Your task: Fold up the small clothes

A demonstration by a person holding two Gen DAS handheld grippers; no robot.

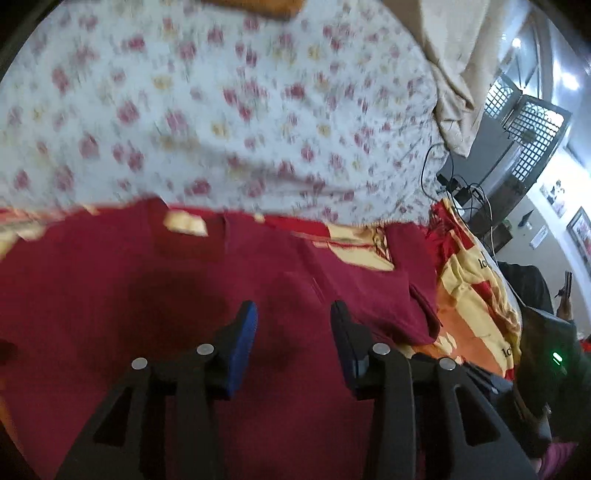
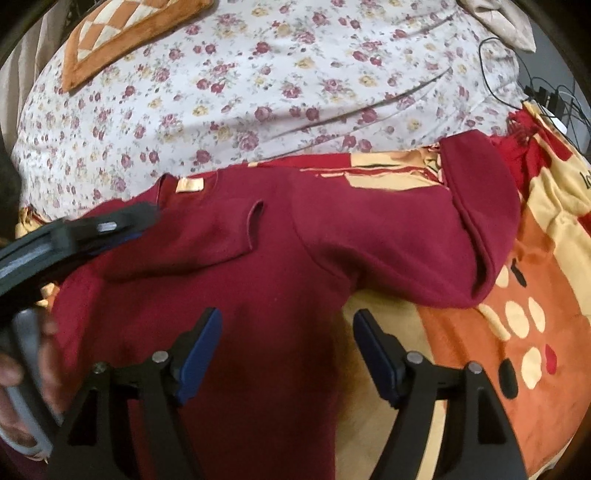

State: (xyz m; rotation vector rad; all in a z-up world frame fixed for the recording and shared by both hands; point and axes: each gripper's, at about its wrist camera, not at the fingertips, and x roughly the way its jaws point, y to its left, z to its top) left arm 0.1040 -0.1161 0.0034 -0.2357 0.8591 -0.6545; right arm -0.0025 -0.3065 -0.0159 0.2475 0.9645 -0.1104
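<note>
**Maroon top laid out on patterned blanket, both grippers empty above it**

A maroon sweatshirt [image 2: 258, 266] lies spread on an orange, cream and red blanket [image 2: 535, 295] atop a bed with a floral sheet [image 2: 258, 74]. One sleeve [image 2: 480, 221] is bent over at the right. The right gripper [image 2: 288, 321] hovers over the garment's lower edge, fingers spread and holding nothing. The left gripper [image 1: 293, 314], blurred in its own view, also hangs over the fabric with fingers apart. A checked cushion [image 2: 122, 33] rests near the bed's far corner.

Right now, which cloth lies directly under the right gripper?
The plain dark red garment, not the flowered sheet or the orange patterned blanket. The right gripper hangs open above it.
</note>
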